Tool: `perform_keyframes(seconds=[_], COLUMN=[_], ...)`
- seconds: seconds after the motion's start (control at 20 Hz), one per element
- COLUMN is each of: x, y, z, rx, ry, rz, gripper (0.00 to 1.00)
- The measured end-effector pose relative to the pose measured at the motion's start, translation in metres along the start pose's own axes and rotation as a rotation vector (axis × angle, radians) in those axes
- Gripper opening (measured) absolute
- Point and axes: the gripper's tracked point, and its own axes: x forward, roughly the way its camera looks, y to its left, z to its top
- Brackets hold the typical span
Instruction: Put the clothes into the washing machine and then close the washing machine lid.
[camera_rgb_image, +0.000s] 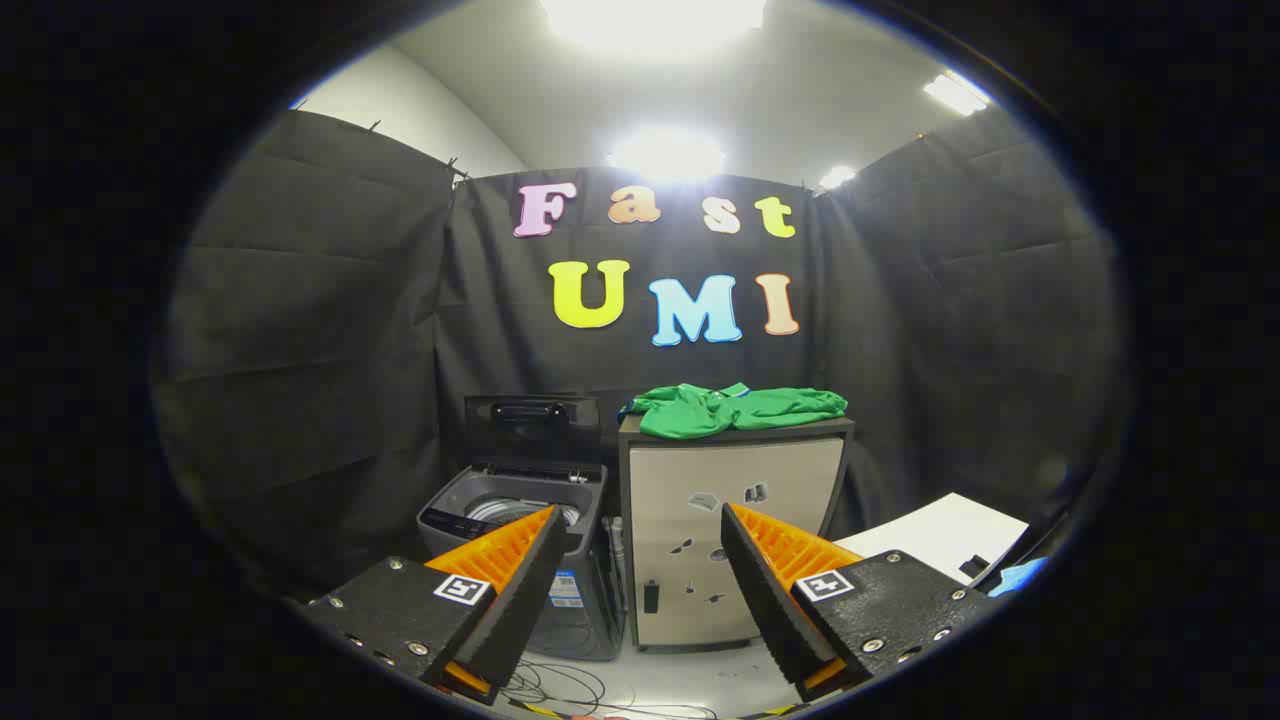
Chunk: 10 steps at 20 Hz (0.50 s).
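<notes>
Clothes (738, 409) lie in a heap atop the cabinet (735, 540) at frame centre, well beyond the gripper (640, 560), whose fingers are spread and empty; the washer (515, 530) at lower left has its lid (532, 430) up; a shallow pinch could let trailing cloth snag the cabinet edge or miss the drum.

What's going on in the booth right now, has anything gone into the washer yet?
Not yet, as far as shows. The gripper is open and holds nothing, well back from everything. The green clothes lie on top of the cabinet. Beside it, the washing machine stands with its lid raised.
</notes>
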Motion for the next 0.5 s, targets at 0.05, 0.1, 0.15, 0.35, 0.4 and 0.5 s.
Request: perform_keyframes(seconds=[0.05, 0.1, 0.15, 0.35, 0.4, 0.5], x=[-0.002, -0.003, -0.003, -0.006, -0.007, -0.008], y=[0.001, 0.002, 0.002, 0.012, 0.012, 0.016], z=[0.001, 0.002, 0.001, 0.001, 0.000, -0.002], rx=[0.001, 0.002, 0.003, 0.014, 0.015, 0.012], ry=[-0.002, -0.001, 0.001, 0.000, 0.001, 0.005], rz=[-0.002, -0.003, -0.005, 0.003, -0.001, -0.001], gripper=[0.95, 0.95, 0.95, 0.95, 0.95, 0.95])
